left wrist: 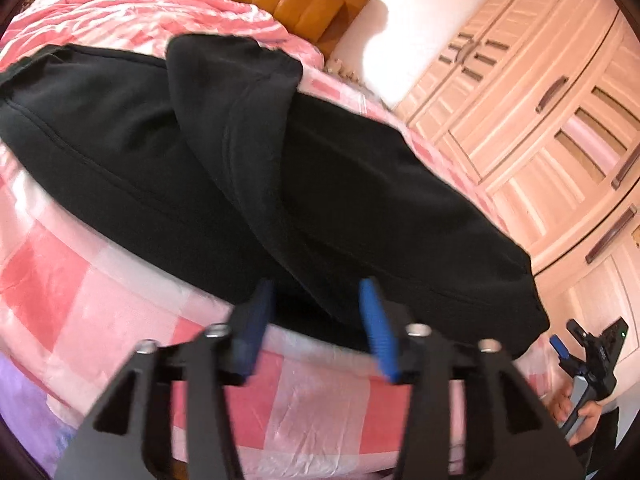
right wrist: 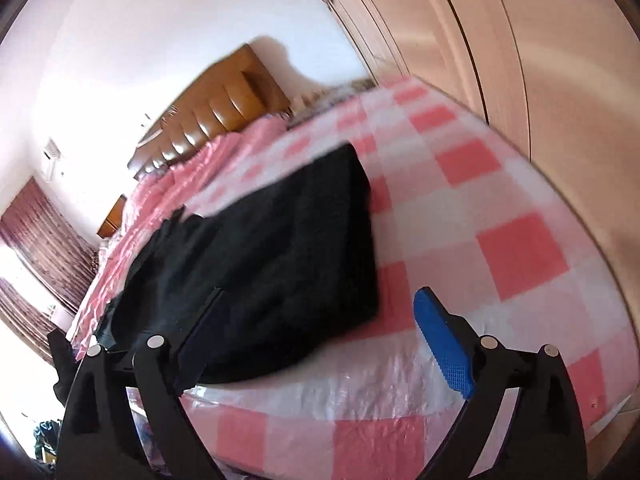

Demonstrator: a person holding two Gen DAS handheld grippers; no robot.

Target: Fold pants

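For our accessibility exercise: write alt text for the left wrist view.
Black pants lie partly folded on a pink checked bed, one part lapped over the other. The open left gripper hovers at their near edge; the right gripper shows at far right, beside a wardrobe.

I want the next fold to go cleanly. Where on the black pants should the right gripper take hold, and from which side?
Probably the near right corner of the black fabric pants, approached from the bare pink checked bedsheet side. That corner lies flat and exposed beside the open right gripper.
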